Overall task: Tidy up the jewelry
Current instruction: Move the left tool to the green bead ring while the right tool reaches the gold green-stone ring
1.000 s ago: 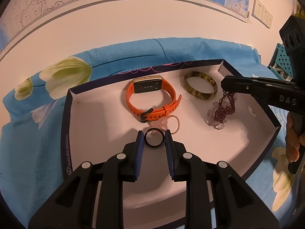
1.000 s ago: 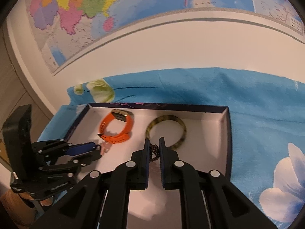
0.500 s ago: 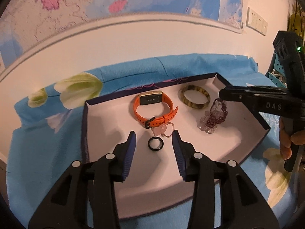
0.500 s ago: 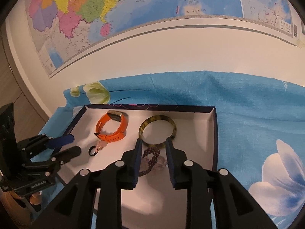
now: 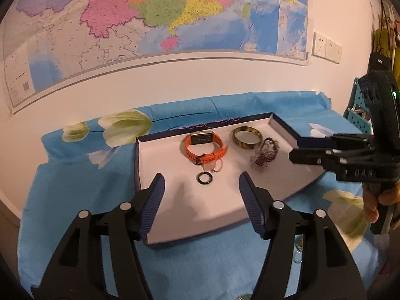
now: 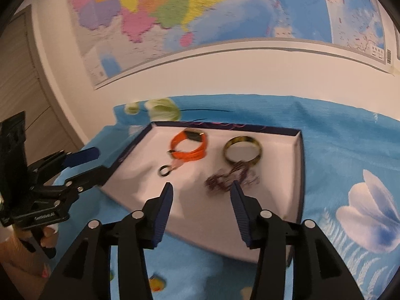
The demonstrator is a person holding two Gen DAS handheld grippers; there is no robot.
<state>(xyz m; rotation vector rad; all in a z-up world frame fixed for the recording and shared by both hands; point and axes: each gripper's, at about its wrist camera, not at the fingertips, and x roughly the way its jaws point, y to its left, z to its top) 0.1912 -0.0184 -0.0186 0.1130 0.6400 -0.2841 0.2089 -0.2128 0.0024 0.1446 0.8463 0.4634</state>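
place: we're in a home room, likely a bedroom | wall: big coloured map (image 5: 155, 17) over us, white sockets (image 5: 326, 47) to its right | surface: blue flowered sheet (image 6: 350, 155) under a jewelry tray (image 5: 160, 160) | side: we catch a grey wardrobe door (image 6: 17, 75)

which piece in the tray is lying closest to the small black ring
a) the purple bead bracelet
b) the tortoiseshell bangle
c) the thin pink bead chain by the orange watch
c: the small black ring lies right beside the thin pink bead chain under the orange watch, while the purple bead bracelet and tortoiseshell bangle sit farther off to its right.
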